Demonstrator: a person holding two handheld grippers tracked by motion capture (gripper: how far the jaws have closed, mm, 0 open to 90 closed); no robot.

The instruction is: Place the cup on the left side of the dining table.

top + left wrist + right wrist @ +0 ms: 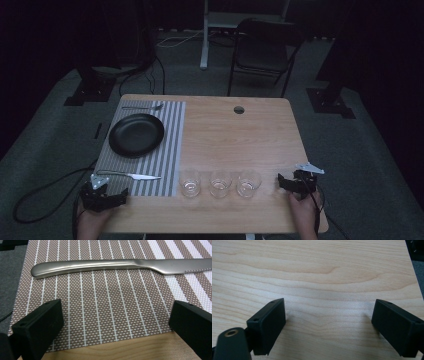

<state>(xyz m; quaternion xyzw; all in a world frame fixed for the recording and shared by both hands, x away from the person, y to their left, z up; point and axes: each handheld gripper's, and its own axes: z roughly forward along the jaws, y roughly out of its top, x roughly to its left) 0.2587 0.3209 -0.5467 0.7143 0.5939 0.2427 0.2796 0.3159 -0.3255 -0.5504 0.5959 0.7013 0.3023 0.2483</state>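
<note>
A steel knife (135, 175) (120, 265) lies across the near edge of a striped placemat (150, 150) (105, 305). Just short of it, at the table's front left corner, my left gripper (103, 192) (116, 322) stands open with nothing between its jaws. A black plate (136, 134) sits on the mat, and a fork (142, 107) lies beyond it. Three empty glasses (220, 183) stand in a row near the front edge. To their right my right gripper (296, 180) (328, 327) rests open over bare wood.
The wooden table (225, 130) (317, 277) has a round cable hole (239, 109) at the back. A folding chair (265, 50) stands behind the table. Cables (45, 195) trail on the floor at the left.
</note>
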